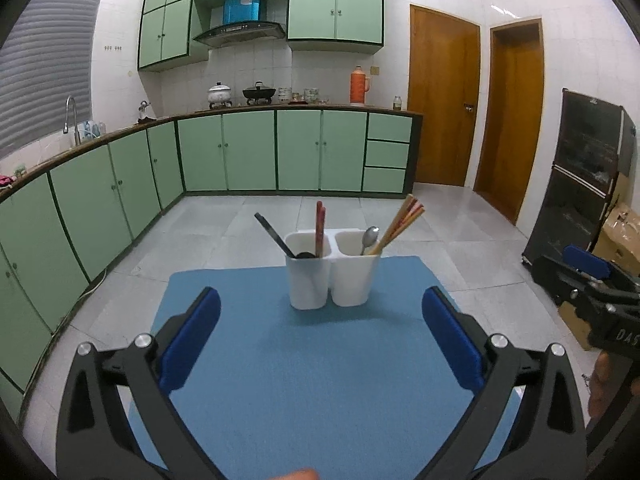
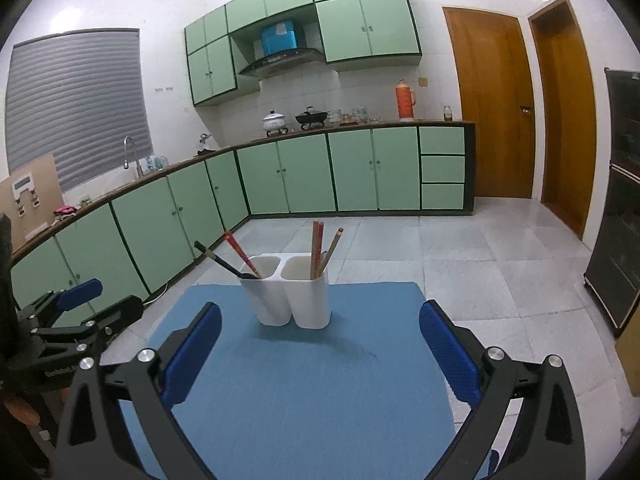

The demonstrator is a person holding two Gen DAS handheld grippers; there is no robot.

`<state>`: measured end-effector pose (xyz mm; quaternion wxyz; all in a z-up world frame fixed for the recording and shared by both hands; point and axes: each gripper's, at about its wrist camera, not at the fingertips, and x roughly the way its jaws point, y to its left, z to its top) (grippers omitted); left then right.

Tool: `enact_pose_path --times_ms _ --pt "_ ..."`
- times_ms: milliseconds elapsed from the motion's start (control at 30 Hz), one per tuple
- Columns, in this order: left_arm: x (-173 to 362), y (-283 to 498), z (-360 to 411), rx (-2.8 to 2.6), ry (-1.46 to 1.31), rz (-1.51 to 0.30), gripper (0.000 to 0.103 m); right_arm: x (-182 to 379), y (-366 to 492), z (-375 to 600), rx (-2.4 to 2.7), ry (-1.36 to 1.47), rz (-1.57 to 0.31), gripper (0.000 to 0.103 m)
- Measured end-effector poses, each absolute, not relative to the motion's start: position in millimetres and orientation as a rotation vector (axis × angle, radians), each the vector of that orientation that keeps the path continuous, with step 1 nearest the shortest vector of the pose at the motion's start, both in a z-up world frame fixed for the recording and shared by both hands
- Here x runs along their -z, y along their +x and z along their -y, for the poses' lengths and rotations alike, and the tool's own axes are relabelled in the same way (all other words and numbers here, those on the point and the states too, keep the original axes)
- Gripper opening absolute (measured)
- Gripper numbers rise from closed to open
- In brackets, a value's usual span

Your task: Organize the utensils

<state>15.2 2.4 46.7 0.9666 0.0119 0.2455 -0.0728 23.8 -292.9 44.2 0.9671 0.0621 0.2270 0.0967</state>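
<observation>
Both grippers, left (image 1: 321, 310) and right (image 2: 320, 326), jaws wide apart and empty, white utensil holder (image 1: 332, 276) just ahead, seemingly untouched.

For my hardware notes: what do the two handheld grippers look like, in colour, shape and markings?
The left gripper and right gripper match: black angular frames, silver round bolts, and blue textured rectangular pads. White lettering marks each body, only partly readable. No cables or sleeves show.

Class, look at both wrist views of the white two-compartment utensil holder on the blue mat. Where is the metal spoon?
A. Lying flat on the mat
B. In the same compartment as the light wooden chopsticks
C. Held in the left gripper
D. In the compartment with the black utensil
B: in the left wrist view the metal spoon stands in the holder beside the light wooden chopsticks.
</observation>
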Motion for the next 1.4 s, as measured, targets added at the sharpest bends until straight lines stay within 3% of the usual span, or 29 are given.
enact_pose_path --times_ms 1400 --pt "-64 -15 -2 0.157 0.018 -0.45 0.098 -60 -5 269 -0.249 0.067 -0.422 0.097"
